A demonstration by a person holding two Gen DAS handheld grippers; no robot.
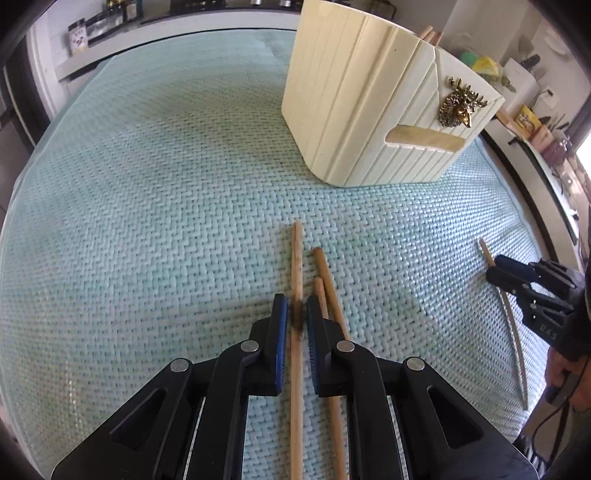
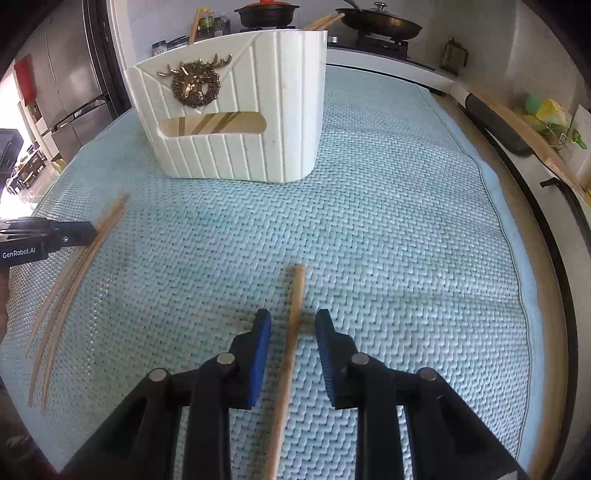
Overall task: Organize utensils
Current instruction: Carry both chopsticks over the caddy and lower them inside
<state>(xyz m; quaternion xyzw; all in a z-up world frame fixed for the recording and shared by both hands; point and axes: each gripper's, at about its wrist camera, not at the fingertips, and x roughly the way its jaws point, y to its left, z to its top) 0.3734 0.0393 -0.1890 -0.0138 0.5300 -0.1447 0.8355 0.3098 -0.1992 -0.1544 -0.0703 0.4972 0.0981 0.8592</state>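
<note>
Left gripper (image 1: 296, 308) closed on one wooden chopstick (image 1: 296, 258) beside two others on the woven mat (image 1: 147, 221); right gripper (image 2: 293, 325) open astride a single chopstick (image 2: 291, 332); cream holder (image 2: 236, 110) beyond.

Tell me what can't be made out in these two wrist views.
- Chopsticks inside the cream holder: its wall hides all but the tips, so their number is unknown.
- Chopstick in the left gripper: its near end is cut off by the bottom edge.
- Jar labels on the far counter: too small.
</note>
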